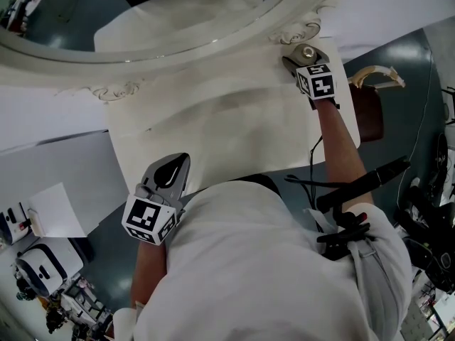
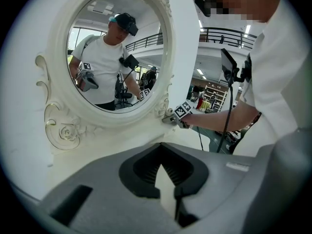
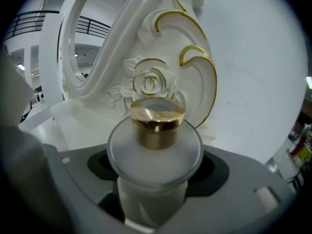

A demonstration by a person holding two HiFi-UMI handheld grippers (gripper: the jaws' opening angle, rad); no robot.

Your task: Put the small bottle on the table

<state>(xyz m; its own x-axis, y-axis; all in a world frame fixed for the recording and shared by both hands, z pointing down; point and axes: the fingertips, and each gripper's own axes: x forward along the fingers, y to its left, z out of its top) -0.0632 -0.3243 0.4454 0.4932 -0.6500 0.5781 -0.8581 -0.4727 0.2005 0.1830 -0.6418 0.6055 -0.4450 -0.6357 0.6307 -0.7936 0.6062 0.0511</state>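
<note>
The small frosted bottle [image 3: 154, 152] with a gold cap [image 3: 157, 122] stands upright on the white dressing table [image 1: 213, 133], right beside the carved rose at the foot of the mirror frame [image 3: 151, 82]. In the head view the bottle [image 1: 307, 51] is at the table's far right corner. My right gripper [image 3: 153, 194] sits around it with the jaws wide; a dark gap shows beside the bottle's body, so the jaws look open. My left gripper [image 1: 169, 176] hovers over the table's near left edge, jaw tips together and nothing between them [image 2: 168, 179].
The oval mirror [image 2: 117, 57] in its ornate white frame rises along the table's back. A brown chair [image 1: 370, 112] stands to the right of the table. A white box [image 1: 53, 212] and other gear lie on the floor at the left.
</note>
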